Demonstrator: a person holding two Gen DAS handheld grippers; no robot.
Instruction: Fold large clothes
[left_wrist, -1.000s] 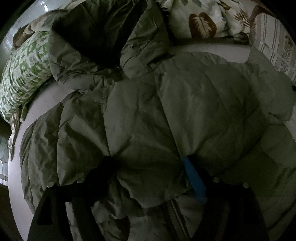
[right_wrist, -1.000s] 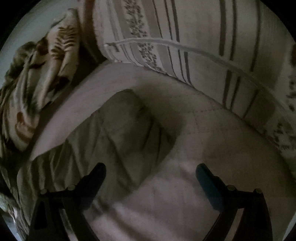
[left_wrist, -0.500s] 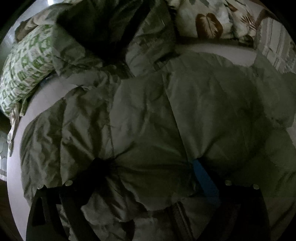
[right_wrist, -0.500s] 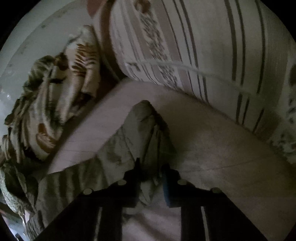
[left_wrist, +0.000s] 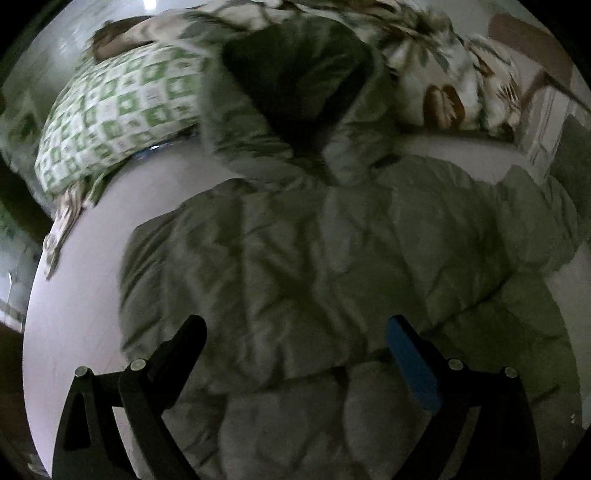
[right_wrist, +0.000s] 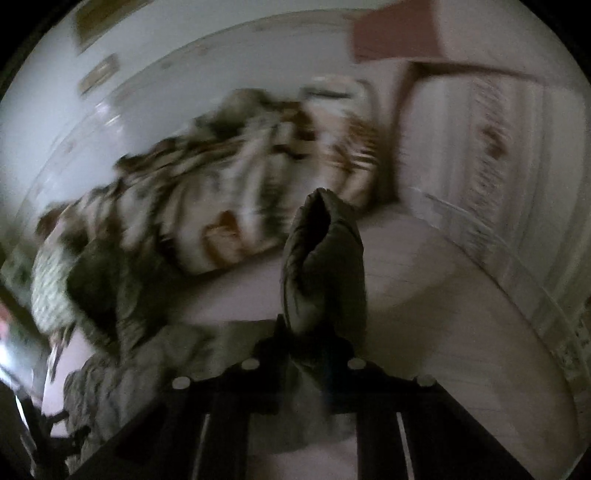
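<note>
- Your right gripper (right_wrist: 317, 343) has its jaws clamped on the olive quilted jacket's sleeve (right_wrist: 325, 258), lifted so it can fold inward.
- Your left gripper (left_wrist: 295, 347) hovers with jaws spread over the jacket body (left_wrist: 314, 258), which lies flat on the bed (left_wrist: 74, 295).

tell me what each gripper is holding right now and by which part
The right gripper is shut on the jacket's sleeve, near the cuff end, which stands up above it. The left gripper is open over the jacket, holding nothing.
</note>
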